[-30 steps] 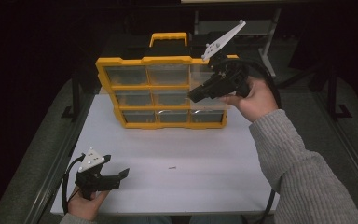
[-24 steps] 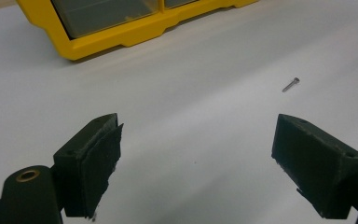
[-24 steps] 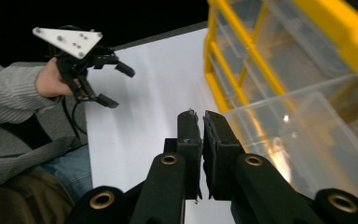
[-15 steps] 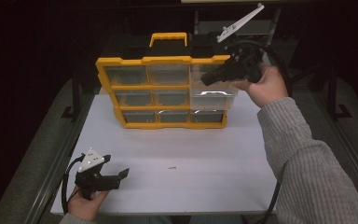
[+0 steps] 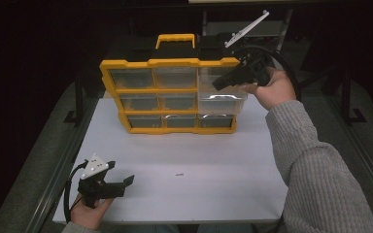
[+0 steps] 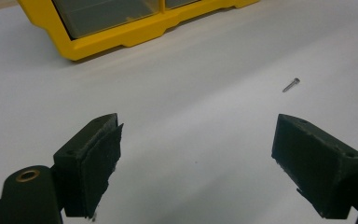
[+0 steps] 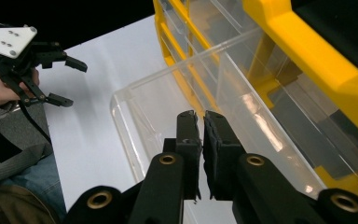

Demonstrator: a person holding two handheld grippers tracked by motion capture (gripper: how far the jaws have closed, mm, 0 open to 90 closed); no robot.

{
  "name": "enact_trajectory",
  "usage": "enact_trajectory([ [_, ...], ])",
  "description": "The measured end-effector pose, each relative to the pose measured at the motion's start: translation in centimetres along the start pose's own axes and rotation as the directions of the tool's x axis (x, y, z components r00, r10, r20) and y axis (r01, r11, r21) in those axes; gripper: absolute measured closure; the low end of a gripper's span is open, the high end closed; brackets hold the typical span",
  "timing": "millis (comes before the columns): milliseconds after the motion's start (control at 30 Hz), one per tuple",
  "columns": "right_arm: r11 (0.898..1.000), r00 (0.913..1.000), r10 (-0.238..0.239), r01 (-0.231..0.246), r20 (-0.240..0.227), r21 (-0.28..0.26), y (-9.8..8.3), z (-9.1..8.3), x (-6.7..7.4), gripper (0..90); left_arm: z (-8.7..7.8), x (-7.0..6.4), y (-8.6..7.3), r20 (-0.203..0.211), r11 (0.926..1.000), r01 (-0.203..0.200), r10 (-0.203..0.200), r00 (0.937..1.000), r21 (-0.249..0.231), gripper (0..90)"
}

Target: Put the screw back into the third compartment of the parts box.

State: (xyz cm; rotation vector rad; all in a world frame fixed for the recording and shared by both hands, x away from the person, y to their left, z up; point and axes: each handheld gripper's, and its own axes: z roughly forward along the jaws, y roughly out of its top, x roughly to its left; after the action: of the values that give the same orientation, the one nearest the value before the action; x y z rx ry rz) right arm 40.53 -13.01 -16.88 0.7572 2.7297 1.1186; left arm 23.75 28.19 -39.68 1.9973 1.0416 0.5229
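Observation:
A yellow organizer case (image 5: 175,63) with clear drawers stands upright at the back of the white table (image 5: 213,194). Its right middle drawer (image 5: 222,101) sticks out toward me. My right gripper (image 5: 217,85) hovers at that drawer from the right. In the right gripper view its jaws (image 7: 199,116) stand a slit apart over the open drawer (image 7: 144,116), having just been opening, and I make out nothing between them. My left gripper (image 5: 121,172) rests open at the table's near left corner. A small screw (image 6: 291,85) lies on the table ahead of its wide jaws (image 6: 198,121).
The screw (image 5: 178,174) lies alone mid-table. The case has a yellow carry handle (image 5: 176,39) on top. Dark metal rails (image 5: 53,170) run along the table's left side, and a dark stand (image 5: 345,92) is at the back right. A grey sleeve (image 5: 315,165) crosses the right edge.
The right hand and its gripper have shifted a little up and to the right in the high view, and the right middle drawer now shows farther out. The left gripper has stayed put.

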Motion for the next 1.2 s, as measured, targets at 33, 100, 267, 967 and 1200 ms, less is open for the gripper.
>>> enact_trajectory([
  [33,1.000,1.0000,0.002,-0.002,0.010,0.001,0.0,0.1,-0.1,79.5,0.0,0.0,0.0,0.001,1.0000,0.004,-0.004,1.0000,-0.001,14.8],
  [100,1.000,0.9999,0.006,-0.006,0.008,0.001,-0.1,0.2,-0.2,78.9,0.0,0.0,0.0,0.000,1.0000,0.004,-0.004,1.0000,-0.001,14.8],
  [267,1.000,0.9999,-0.011,0.011,0.006,-0.021,0.2,-0.5,0.5,78.3,0.1,-0.1,0.0,0.001,0.9999,0.012,-0.012,0.9999,0.000,14.8],
  [967,0.975,0.9716,-0.217,0.209,-0.095,-0.081,0.2,1.4,7.5,69.0,0.1,-0.2,0.0,0.002,1.0000,0.008,-0.008,1.0000,-0.005,14.8],
  [1200,0.972,0.9606,-0.235,0.229,-0.148,-0.058,-1.8,5.3,8.8,67.2,0.2,-0.2,0.0,-0.001,0.9999,0.009,-0.009,1.0000,-0.010,14.8],
])
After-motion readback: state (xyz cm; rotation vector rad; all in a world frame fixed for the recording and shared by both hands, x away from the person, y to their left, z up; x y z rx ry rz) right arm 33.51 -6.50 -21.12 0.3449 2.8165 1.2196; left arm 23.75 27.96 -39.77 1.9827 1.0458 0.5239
